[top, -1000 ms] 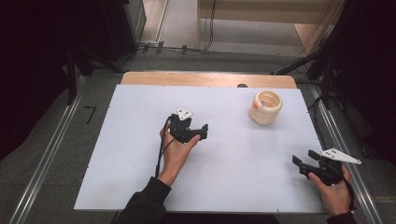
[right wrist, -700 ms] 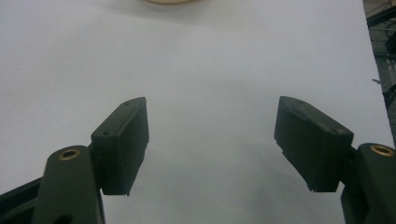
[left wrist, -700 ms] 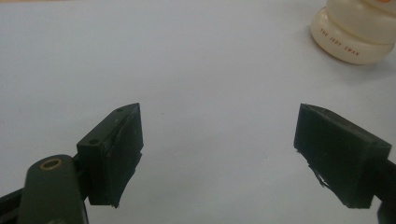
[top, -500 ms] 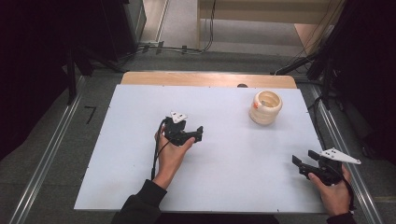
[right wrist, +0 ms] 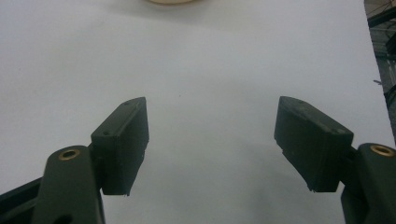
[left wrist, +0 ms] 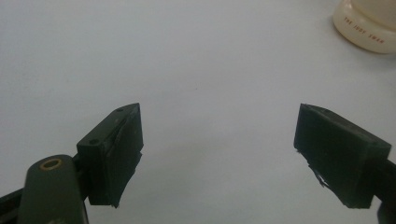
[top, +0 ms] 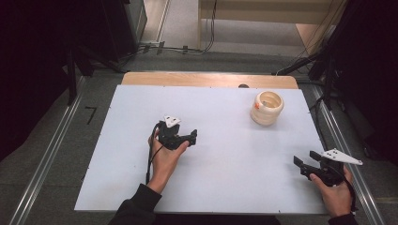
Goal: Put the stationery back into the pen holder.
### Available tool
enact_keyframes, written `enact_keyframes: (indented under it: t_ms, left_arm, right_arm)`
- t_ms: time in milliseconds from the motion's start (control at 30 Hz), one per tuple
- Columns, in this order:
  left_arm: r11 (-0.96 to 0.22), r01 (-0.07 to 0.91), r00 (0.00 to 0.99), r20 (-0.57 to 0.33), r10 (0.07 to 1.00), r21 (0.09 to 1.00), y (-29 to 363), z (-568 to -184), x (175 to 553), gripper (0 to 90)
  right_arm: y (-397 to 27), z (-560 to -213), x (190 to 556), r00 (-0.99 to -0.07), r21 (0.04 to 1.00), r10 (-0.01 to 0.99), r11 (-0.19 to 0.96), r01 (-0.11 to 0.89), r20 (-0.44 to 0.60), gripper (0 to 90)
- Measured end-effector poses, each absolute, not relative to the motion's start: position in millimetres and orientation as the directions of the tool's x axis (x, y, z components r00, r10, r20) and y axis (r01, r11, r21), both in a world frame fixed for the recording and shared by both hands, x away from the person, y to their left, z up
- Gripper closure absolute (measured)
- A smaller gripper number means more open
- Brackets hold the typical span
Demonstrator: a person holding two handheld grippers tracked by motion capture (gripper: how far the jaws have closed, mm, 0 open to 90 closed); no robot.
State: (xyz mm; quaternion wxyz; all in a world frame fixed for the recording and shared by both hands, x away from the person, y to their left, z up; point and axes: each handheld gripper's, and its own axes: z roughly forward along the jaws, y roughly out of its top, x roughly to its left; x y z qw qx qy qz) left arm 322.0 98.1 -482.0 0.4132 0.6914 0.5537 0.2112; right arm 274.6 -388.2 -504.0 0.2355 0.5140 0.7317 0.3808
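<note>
A cream ribbed cup (top: pixel 266 107) stands upright on the white table top (top: pixel 225 187), at the back right. My left gripper (top: pixel 191 137) is held just above the middle of the table, pointing right, well short of the cup. Its jaws stand open with nothing between them (left wrist: pixel 219 154), and the cup's base (left wrist: pixel 369 23) shows far off at the upper right. My right gripper (top: pixel 304 159) rests near the front right corner, pointing left. It is open and empty too (right wrist: pixel 212 140), with a sliver of the cup (right wrist: pixel 173 1) at the top edge.
A wooden strip (top: pixel 209 79) runs along the table's far edge. Metal rails (top: pixel 47 159) flank the table on both sides, and cables (top: pixel 187 48) lie on the floor beyond. A cable trails from the left gripper along the forearm (top: pixel 149 164).
The left hand has drifted a little left and toward the near edge, jaws still open. The right hand and the cup have stayed put.
</note>
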Motion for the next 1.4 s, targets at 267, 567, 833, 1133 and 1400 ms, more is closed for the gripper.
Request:
enact_keyframes:
  t_ms: [267,567,833,1133,1400]
  left_arm:
    - [-0.037,0.596,0.283,-0.167,0.944,0.802,111,-483,315,16.4]
    - [-0.017,0.598,0.257,-0.172,0.951,0.801,125,-484,307,16.4]
    - [-0.011,0.599,0.247,-0.171,0.954,0.801,135,-487,300,16.4]
    - [0.000,0.613,0.230,-0.178,0.957,0.790,148,-492,289,16.4]
    - [0.016,0.618,0.207,-0.183,0.961,0.786,162,-494,281,16.4]
  right_arm:
    - [-388,-504,275,-0.361,0.799,0.932,0.184,0.573,0.045,24.5]
    - [-388,-504,274,-0.362,0.799,0.931,0.183,0.573,0.046,24.5]
    - [-387,-504,274,-0.361,0.797,0.931,0.184,0.575,0.045,24.5]
    - [-388,-504,274,-0.362,0.798,0.931,0.184,0.574,0.045,24.5]
    - [-387,-503,274,-0.361,0.798,0.931,0.182,0.575,0.048,24.4]
